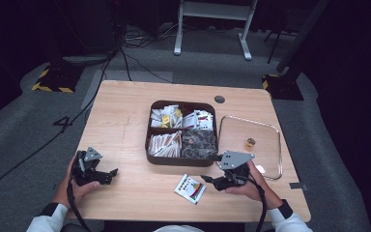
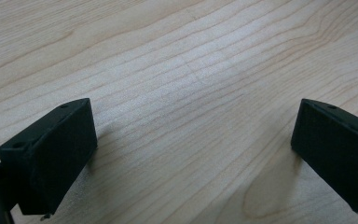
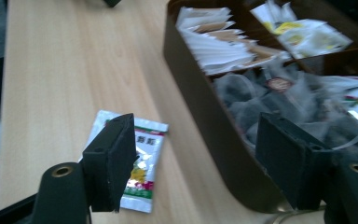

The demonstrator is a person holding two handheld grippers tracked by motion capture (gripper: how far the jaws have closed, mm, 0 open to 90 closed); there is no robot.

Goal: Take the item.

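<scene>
A dark brown box (image 1: 149, 145) with four compartments sits mid-table, holding several white, yellow and dark tea packets. One white packet with a colourful print (image 1: 190, 188) (image 3: 144, 172) lies flat on the wood in front of the box. My right gripper (image 1: 209, 181) (image 3: 193, 158) is open just right of that packet, one jaw over the packet's edge, the other by the box's wall (image 3: 205, 116). My left gripper (image 1: 110, 175) (image 2: 193, 154) is open at the front left, low over bare wood, nothing between its jaws.
A clear glass tray (image 1: 274, 133) lies right of the box with a small gold-brown object (image 1: 250, 142) in it. A round dark grommet (image 1: 219, 99) sits near the table's far edge. Cables and stand legs are on the floor beyond.
</scene>
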